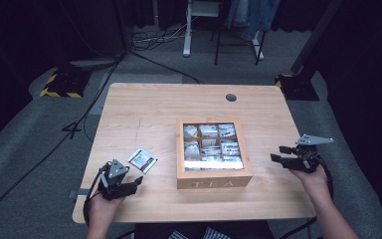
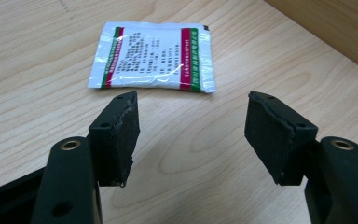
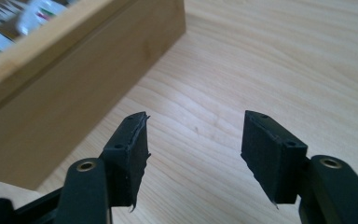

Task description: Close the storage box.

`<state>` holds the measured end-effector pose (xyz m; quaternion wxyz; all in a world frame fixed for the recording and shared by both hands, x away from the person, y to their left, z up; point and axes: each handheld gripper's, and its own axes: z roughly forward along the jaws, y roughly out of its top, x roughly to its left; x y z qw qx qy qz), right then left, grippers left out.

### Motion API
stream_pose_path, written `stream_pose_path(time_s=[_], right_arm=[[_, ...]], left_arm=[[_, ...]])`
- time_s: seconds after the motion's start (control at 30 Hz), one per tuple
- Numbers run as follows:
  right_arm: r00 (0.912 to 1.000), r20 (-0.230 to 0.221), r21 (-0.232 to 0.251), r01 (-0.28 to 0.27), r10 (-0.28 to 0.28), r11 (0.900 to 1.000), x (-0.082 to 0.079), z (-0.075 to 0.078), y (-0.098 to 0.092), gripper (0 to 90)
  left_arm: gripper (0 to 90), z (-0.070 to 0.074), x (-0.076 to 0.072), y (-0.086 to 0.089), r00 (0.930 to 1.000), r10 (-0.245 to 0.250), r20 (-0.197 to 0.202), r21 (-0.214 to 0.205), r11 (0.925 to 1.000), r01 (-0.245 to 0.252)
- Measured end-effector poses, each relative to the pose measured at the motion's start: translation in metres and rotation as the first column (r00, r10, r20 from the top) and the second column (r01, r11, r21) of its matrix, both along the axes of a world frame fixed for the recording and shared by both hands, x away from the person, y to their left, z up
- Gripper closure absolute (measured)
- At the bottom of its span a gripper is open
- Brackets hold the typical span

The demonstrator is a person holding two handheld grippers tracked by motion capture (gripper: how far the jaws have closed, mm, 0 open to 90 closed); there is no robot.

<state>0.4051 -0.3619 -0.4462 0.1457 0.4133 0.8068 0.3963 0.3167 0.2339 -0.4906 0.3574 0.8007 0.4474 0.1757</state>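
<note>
While flat on table, tea packet point(image 2: 153, 57) just beyond left tongs point(image 2: 191, 135)

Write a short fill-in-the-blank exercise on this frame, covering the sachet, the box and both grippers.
1. The loose sachet lies on the table, to the ____ of the wooden box in the high view.
2. The box front reads ____.
3. The left gripper has its jaws ____, with the sachet lying just beyond their tips.
4. The right gripper holds ____.

Missing words: left; TEA; open; nothing
</note>
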Motion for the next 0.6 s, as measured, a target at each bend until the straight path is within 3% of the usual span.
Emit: stream_pose_path(time_s=[0.27,0.53,0.6], right_arm=[[0.9976,-0.007,-0.050,0.068,-0.069,0.9964,0.004,-0.030,-0.008,41.1],[0.9940,-0.003,-0.086,0.108,-0.109,0.9904,0.007,-0.050,-0.012,38.6],[0.9944,0.044,-0.093,0.100,-0.096,0.9906,0.005,-0.055,-0.012,34.2]], left_arm=[[36.1,-0.003,0.002,0.009,0.9995,0.031,0.005,-0.004,0.9995,-0.031],[36.0,-0.006,0.004,0.014,0.9990,0.044,0.011,-0.005,0.9990,-0.044],[36.0,-0.006,0.004,0.014,0.9989,0.045,0.013,-0.005,0.9990,-0.045]])
